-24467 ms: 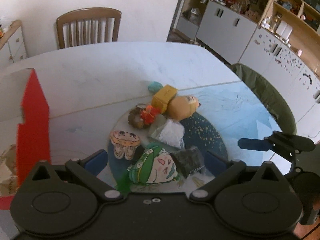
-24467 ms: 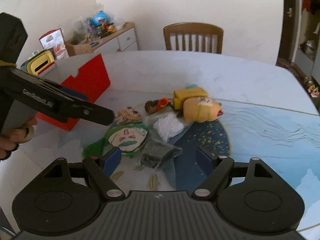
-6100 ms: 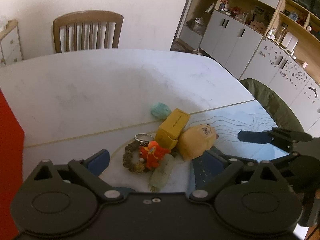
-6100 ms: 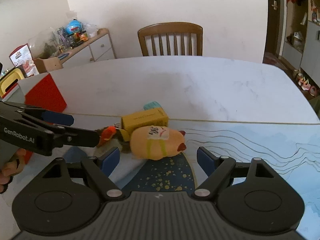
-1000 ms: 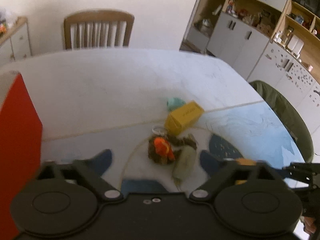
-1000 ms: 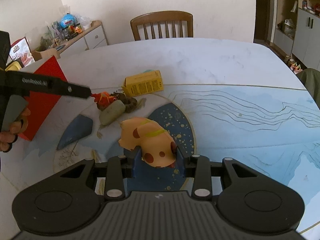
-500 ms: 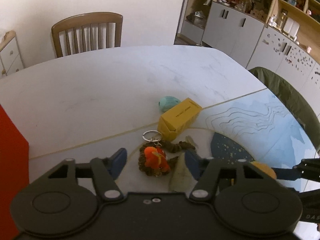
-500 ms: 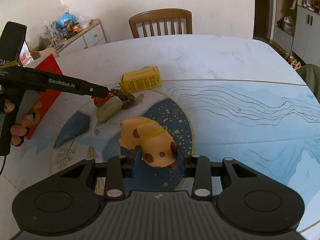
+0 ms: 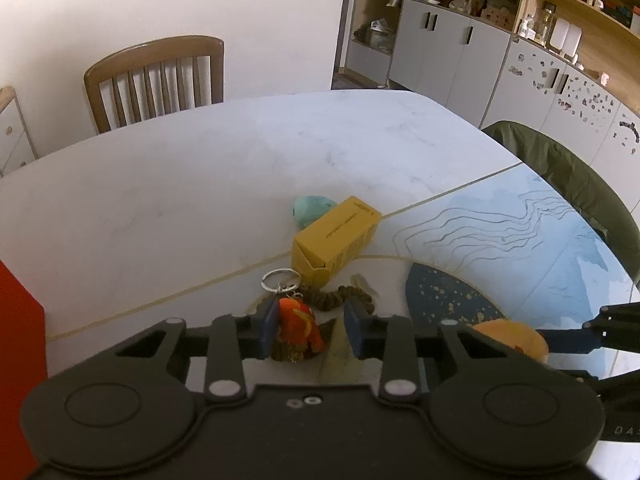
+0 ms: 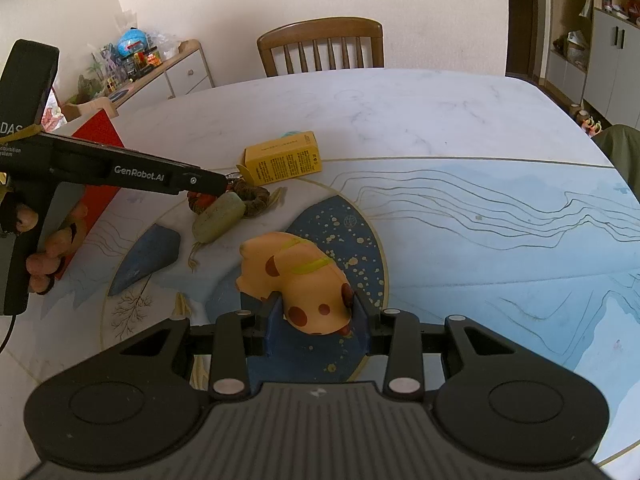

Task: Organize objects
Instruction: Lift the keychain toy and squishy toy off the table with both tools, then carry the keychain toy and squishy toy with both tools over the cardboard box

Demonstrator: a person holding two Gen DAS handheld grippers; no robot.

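Compared with half a second ago, the left tool (image 9: 312, 330) has narrowed its jaws and moved in on the orange keychain figure (image 9: 298, 330); the left finger (image 9: 267, 330) now touches the figure, while a gap remains at the right finger, so the grip is narrow but not confirmed as closed. Compared with one second ago, the right tool (image 10: 316, 322) is unchanged: it stays clamped on the yellow spotted pig toy (image 10: 296, 276), held above the tabletop (image 10: 400, 112).

Relative to the left tool, the brown braided cord (image 9: 332, 300) and the metal key ring (image 9: 280, 280) lie just ahead of the fingertips. The yellow carton (image 9: 334, 236) lies further ahead, with the teal soft toy (image 9: 310, 208) touching its far side. A pale green pouch (image 10: 218, 216) lies just beside the left tool's right finger. A red box (image 9: 18, 360) stands well to its left.
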